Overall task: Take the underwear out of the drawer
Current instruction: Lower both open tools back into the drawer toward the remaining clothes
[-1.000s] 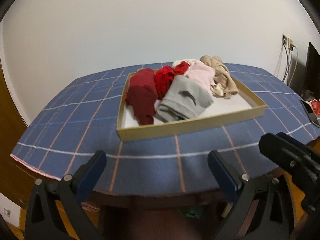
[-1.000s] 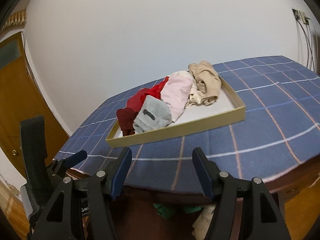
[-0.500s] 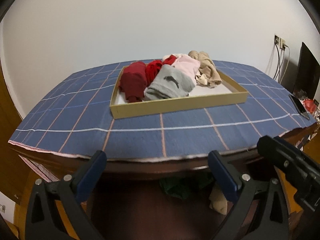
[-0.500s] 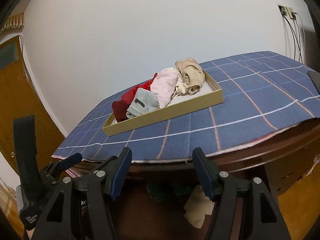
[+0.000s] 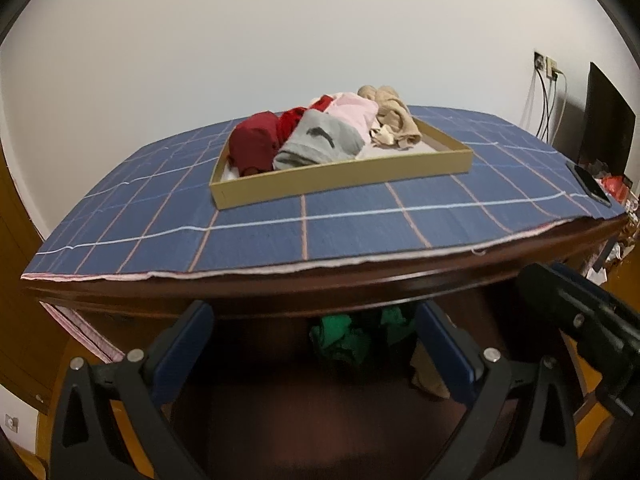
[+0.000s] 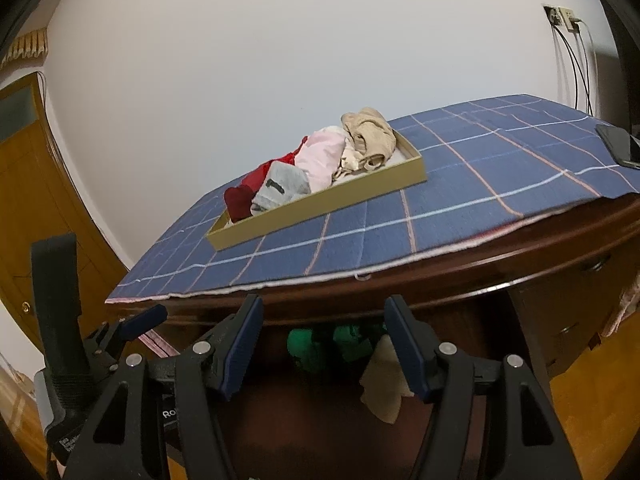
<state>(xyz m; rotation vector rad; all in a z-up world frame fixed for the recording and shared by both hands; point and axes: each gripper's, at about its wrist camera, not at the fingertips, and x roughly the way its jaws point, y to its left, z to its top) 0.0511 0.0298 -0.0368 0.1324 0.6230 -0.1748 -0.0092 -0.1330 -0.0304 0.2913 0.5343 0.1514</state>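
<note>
Both grippers hang below the near edge of the table [image 5: 360, 280], angled slightly downward toward the dark space beneath it. The left gripper [image 5: 316, 344] has its jaws spread wide with nothing between them; the right gripper [image 6: 324, 344] likewise stands open and empty, just to the right of the left one. The underwear [image 5: 320, 140] lies heaped in the shallow drawer [image 5: 340, 178] on the blue checked cloth [image 5: 360, 232], toward the far side, well apart from both grippers. A phone [image 5: 588, 182] rests at the cloth's right edge.
</note>
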